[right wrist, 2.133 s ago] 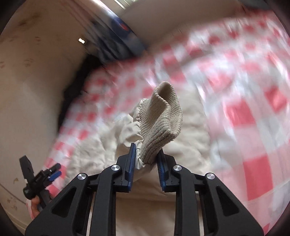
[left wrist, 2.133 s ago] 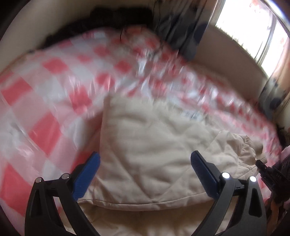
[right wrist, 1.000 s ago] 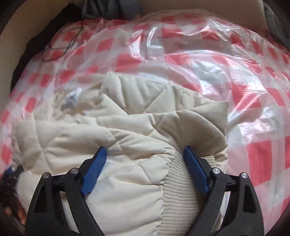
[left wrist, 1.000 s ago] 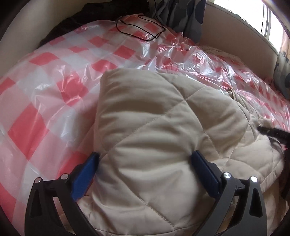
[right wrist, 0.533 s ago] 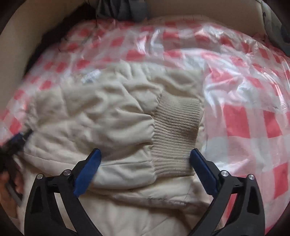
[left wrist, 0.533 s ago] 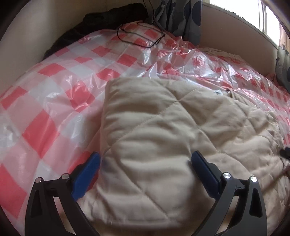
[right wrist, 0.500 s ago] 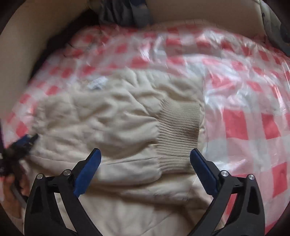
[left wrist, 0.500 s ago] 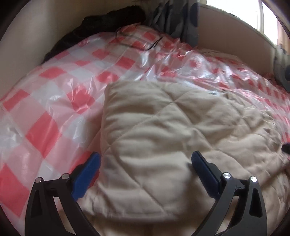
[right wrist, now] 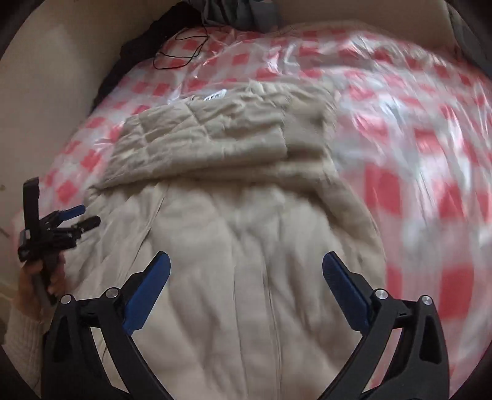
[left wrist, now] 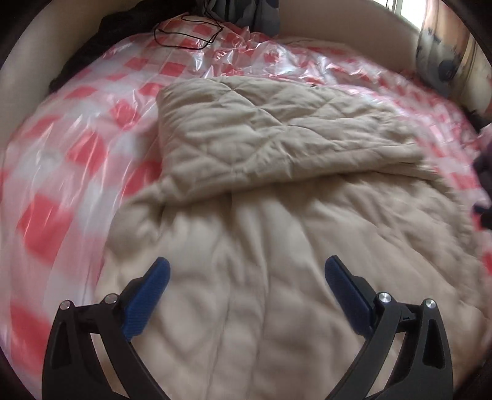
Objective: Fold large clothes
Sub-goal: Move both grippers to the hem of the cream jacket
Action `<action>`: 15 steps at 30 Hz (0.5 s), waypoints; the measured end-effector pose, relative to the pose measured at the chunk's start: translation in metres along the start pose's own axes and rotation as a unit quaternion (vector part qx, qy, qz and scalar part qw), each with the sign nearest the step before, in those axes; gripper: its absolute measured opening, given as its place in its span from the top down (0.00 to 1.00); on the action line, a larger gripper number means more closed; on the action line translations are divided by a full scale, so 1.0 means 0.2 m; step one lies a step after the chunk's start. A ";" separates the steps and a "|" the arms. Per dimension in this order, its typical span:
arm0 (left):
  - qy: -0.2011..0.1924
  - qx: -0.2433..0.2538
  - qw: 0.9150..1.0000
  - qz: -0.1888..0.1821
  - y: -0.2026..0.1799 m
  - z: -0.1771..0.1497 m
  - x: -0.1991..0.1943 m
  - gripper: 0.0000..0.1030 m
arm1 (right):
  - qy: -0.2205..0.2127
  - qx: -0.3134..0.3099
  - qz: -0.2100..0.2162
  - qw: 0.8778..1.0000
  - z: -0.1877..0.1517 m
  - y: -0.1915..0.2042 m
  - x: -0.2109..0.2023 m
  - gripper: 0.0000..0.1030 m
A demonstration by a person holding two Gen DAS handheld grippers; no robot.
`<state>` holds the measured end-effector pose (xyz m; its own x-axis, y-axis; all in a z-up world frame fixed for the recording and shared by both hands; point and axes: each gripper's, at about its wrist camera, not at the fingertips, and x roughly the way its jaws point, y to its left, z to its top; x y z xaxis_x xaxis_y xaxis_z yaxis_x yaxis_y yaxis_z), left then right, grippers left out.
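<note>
A beige quilted jacket (left wrist: 276,215) is laid on a bed covered by a red-and-white checked sheet (left wrist: 77,160) under glossy, crinkled clear plastic. The jacket is spread over the near half of the bed, reaching toward the near edge in both views. Its upper part is covered by a folded-over sleeve (left wrist: 261,135) lying crosswise on the body — in the right wrist view the same sleeve (right wrist: 200,144) is seen ending in a ribbed knit cuff (right wrist: 307,123) toward the right side of the bed. A small white label (right wrist: 215,96) is visible at the far edge of the garment.

The left gripper (left wrist: 246,274) is held above the lower body of the jacket with its blue-padded fingers (left wrist: 153,286) spread wide apart; nothing is held between them. The right gripper (right wrist: 246,267) is likewise held over the lower part of the jacket, its jaws spread wide and empty. Whether either tool touches the fabric cannot be told.

In the right wrist view the left gripper (right wrist: 78,220) is also seen from the side near the left edge of the bed, carried by a hand (right wrist: 37,277) in a pale knit sleeve, just beside the jacket's left edge.

At the far corner of the bed a thin black cable (left wrist: 187,32) is looped on the plastic, with dark clothing (left wrist: 123,27) bunched against the wall behind it and a grey patterned curtain (left wrist: 246,12) hanging beyond — much of both views is softened by motion blur.
</note>
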<state>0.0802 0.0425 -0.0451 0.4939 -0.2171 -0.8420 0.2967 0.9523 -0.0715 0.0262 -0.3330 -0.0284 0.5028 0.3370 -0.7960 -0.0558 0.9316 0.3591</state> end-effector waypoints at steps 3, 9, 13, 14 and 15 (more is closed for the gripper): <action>0.019 -0.056 0.995 -0.081 0.16 -0.19 -0.24 0.06 | 0.035 0.096 0.037 0.994 -0.30 -0.23 -0.15 0.07; 0.051 -0.156 0.975 -0.153 0.39 -0.60 -0.49 0.06 | 0.030 0.212 0.137 0.967 -0.73 -0.47 -0.34 0.07; 0.057 -0.190 0.963 -0.180 0.45 -0.74 -0.57 0.06 | 0.036 0.250 0.184 0.950 -0.85 -0.47 -0.36 0.07; 0.062 -0.201 0.958 -0.194 0.45 -0.77 -0.57 0.06 | 0.040 0.256 0.197 0.946 -0.87 -0.46 -0.35 0.07; 0.072 -0.210 0.955 -0.195 0.45 -0.80 -0.58 0.06 | 0.041 0.261 0.204 0.942 -0.89 -0.45 -0.35 0.07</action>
<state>-0.0802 0.1882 -0.0394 0.2863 -0.5692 -0.7707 0.0652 0.8141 -0.5771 -0.1564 -0.4161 -0.0918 0.4618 0.6827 -0.5663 0.2129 0.5345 0.8179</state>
